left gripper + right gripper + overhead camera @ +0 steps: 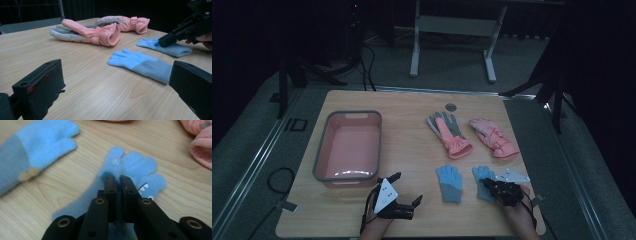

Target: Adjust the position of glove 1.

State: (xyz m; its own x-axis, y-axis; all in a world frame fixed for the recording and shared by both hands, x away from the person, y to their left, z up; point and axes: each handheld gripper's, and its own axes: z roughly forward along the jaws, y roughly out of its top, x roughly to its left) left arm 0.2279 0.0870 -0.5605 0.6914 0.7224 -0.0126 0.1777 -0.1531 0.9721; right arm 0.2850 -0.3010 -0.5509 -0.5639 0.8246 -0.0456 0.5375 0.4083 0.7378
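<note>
Right gripper (pixel 117 180) has its jaws pinched on the fuzzy knit of the right blue glove (pixel 135 167), at the table's (pixel 412 220) near right. Risk: the thin pinch slips off the soft fleece. Left gripper (pixel 404 189) jaws stand apart, empty. Pink basin (pixel 347 145): smooth, rigid plastic.

Wooden table (pixel 412 210): pink bin (pixel 348 145), two pink gloves (pixel 451 132), two blue gloves (pixel 449 182).
</note>
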